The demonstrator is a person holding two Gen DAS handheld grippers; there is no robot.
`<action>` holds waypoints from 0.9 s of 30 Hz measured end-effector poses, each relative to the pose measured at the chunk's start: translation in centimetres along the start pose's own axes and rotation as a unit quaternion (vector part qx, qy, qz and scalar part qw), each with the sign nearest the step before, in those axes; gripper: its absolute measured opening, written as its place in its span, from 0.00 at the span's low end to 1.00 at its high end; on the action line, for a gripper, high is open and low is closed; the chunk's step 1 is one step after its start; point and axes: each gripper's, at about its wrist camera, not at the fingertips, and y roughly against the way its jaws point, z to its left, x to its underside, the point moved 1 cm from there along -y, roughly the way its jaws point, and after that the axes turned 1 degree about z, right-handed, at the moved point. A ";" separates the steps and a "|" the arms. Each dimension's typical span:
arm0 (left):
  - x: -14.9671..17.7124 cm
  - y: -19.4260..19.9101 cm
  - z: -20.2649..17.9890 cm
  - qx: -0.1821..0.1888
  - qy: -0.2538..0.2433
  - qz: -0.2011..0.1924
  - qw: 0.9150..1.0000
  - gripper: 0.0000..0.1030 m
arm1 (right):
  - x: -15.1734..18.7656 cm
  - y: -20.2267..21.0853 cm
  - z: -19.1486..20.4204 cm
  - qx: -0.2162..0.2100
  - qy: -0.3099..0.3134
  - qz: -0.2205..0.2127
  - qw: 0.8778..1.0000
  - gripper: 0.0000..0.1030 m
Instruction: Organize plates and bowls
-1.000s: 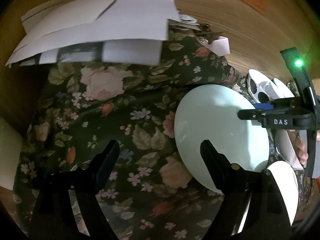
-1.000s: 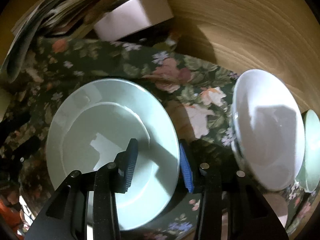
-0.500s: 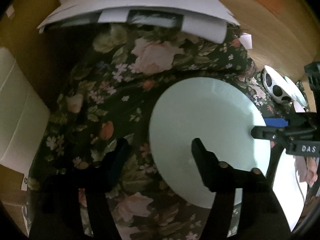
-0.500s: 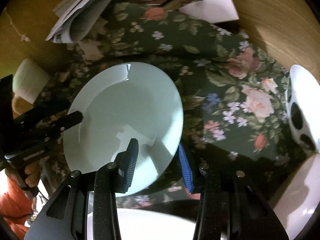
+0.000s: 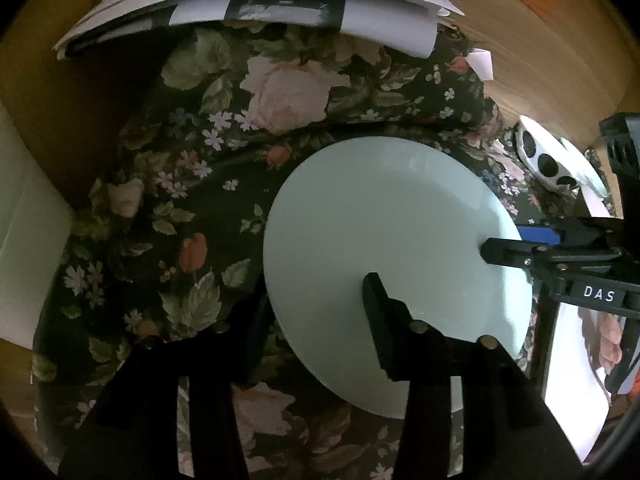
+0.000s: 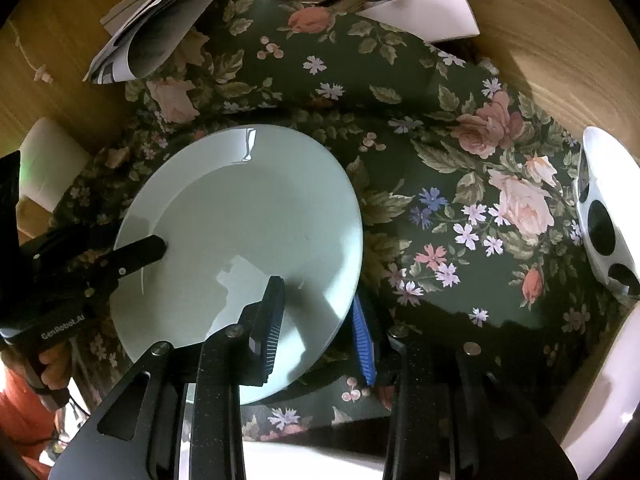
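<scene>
Pale green plate (image 6: 240, 236) is sitting above the dark floral cloth (image 6: 460, 216), with both claws straddling its rim from opposite sides. Right gripper (image 6: 318, 318) is reaching over its near edge, one finger above the face and the blue-padded one beyond the rim, jaws parted and not visibly pinching; left gripper (image 5: 316, 312) is likewise spread across the plate's other edge. Spotted black-and-white bowl (image 6: 604, 220) is lying well apart at the cloth's edge, with papers (image 5: 256, 4) piled at the far end.
</scene>
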 end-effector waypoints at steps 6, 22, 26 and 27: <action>-0.2 0.6 -0.5 -0.005 -0.006 -0.013 1.000 0.43 | 0.4 0.8 -0.2 -0.003 -0.004 -0.015 1.000 0.29; 0.2 6.1 -2.6 0.019 -0.031 -0.068 0.997 0.43 | 2.4 6.8 -0.9 0.006 -0.018 -0.092 0.996 0.28; 0.6 7.3 -3.4 0.022 -0.036 -0.078 0.996 0.43 | 3.4 8.2 -0.7 0.012 -0.018 -0.108 0.994 0.28; 0.7 7.6 -3.6 0.023 -0.037 -0.080 0.996 0.43 | 3.8 8.6 -1.0 0.013 -0.018 -0.111 0.994 0.28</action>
